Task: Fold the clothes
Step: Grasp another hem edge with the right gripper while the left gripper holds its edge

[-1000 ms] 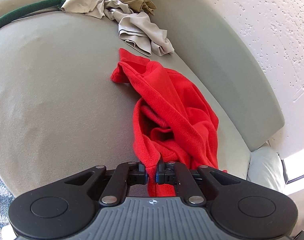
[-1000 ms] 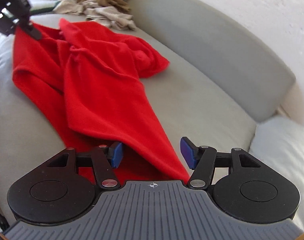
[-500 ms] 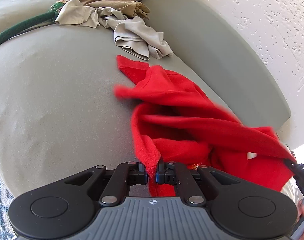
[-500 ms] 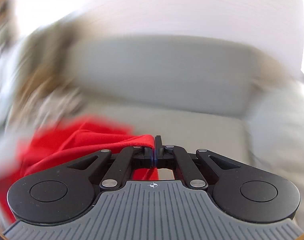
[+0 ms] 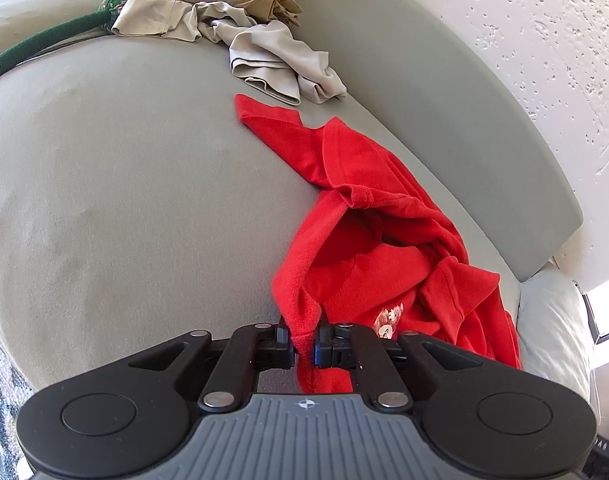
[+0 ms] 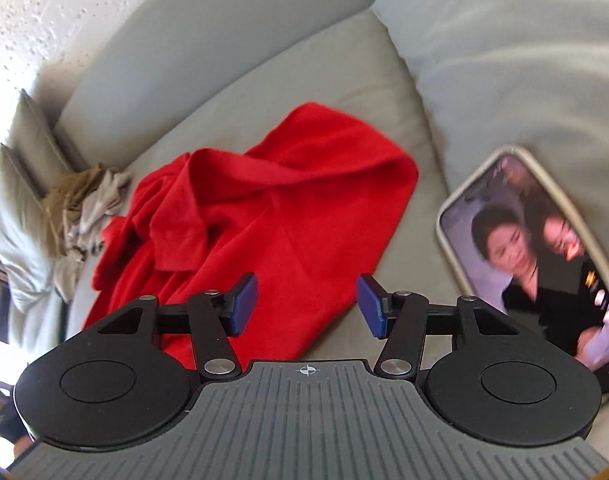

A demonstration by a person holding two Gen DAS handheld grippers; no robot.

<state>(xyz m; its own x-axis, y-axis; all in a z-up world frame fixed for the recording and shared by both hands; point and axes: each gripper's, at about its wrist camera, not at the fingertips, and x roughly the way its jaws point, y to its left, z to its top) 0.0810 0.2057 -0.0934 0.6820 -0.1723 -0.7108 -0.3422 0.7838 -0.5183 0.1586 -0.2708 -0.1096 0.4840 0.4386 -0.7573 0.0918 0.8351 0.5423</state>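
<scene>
From my left wrist camera, the left gripper (image 5: 304,350) angles down at the grey sofa (image 5: 104,200), clenched on an edge of the red shirt (image 5: 376,220) – the pinched hem drops out of sight behind the gripper body. From my right wrist camera, the right gripper (image 6: 307,306) hangs above the shirt – jaws opening, nothing gripped – with a phone (image 6: 544,248) partly cut off behind it.

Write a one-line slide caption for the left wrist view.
Left tongs pinch an edge of the crumpled red fleece garment on the grey sofa seat, with beige clothes heaped behind it.
</scene>
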